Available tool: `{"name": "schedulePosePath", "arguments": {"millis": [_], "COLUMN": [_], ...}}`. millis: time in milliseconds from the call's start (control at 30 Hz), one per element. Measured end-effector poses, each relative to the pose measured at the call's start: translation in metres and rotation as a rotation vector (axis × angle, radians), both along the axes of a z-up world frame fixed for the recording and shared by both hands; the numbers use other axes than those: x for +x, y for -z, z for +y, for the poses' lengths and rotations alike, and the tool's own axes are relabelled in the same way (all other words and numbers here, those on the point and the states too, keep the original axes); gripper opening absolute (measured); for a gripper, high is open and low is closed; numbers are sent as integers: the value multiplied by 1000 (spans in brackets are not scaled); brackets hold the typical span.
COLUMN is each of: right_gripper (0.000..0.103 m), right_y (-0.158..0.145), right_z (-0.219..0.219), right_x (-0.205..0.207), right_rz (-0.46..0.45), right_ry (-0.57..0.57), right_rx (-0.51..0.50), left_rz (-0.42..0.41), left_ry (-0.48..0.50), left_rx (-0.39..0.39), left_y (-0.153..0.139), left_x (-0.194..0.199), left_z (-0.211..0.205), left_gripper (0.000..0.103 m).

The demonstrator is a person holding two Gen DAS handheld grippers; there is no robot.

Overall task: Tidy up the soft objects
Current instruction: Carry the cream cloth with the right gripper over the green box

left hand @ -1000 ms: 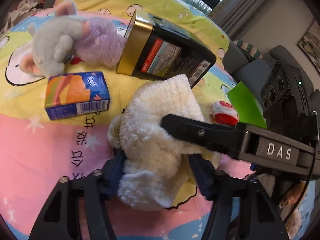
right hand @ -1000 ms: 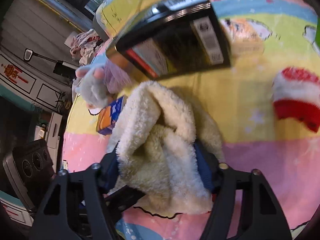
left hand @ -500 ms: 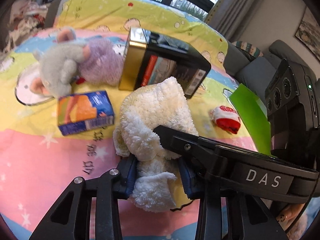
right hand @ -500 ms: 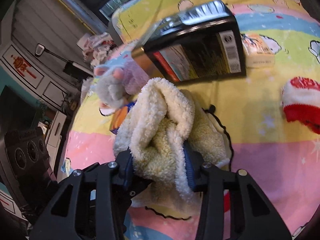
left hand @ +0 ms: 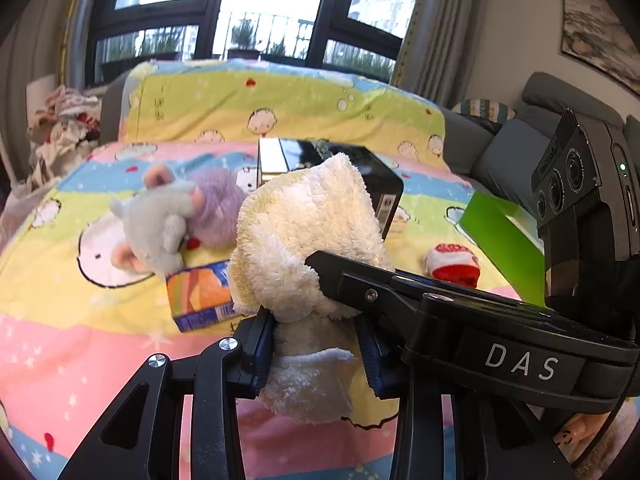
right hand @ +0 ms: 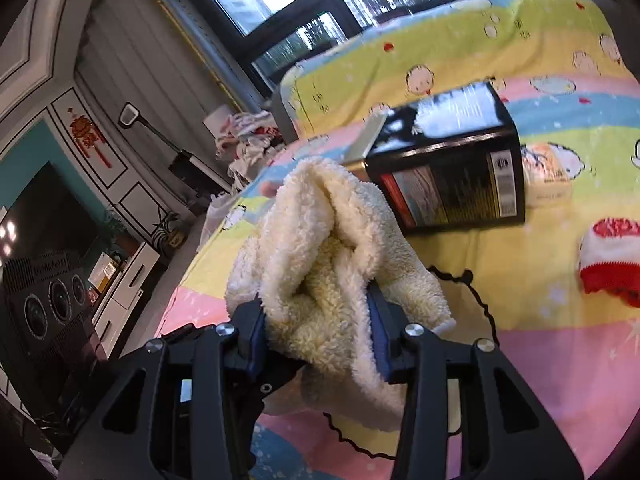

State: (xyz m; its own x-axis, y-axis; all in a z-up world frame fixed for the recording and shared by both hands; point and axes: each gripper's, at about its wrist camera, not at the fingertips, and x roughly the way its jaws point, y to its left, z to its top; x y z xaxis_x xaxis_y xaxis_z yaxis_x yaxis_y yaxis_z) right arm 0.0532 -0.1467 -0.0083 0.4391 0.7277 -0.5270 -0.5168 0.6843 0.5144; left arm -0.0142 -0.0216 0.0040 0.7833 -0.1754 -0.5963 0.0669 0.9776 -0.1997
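Two grippers share one load. From the left wrist, we see our left gripper (left hand: 316,354) clamped on the cream fleece cloth (left hand: 308,236), lifted clear of the cartoon blanket (left hand: 80,336), near the plush mouse (left hand: 160,220). From the right wrist, our right gripper (right hand: 318,340) pinches the same cloth, probably to spread it for folding.

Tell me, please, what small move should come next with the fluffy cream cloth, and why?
Probably lift it a little higher, clear of the bedspread. Both the left gripper and the right gripper are shut on the cream cloth, but its lower edge hangs close above the spread.
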Motion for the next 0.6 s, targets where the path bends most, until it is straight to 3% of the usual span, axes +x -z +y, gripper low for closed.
{"name": "schedulePosePath", "arguments": {"millis": [333,600], "right_gripper": [43,43], "right_y": [-13,-42], "right_z": [-6,-24], "right_x": [-7,-6], "right_rz": [-62,-120], "right_ry": [16,76], "right_rx": [-9,-9], "left_rz": [-53,-117], "left_ry": [3,36], "left_rx": [20,46], "left_y": [-10,-38], "left_x": [-6,-3], "left_z": [-4,-27], "left_gripper": [38,38]}}
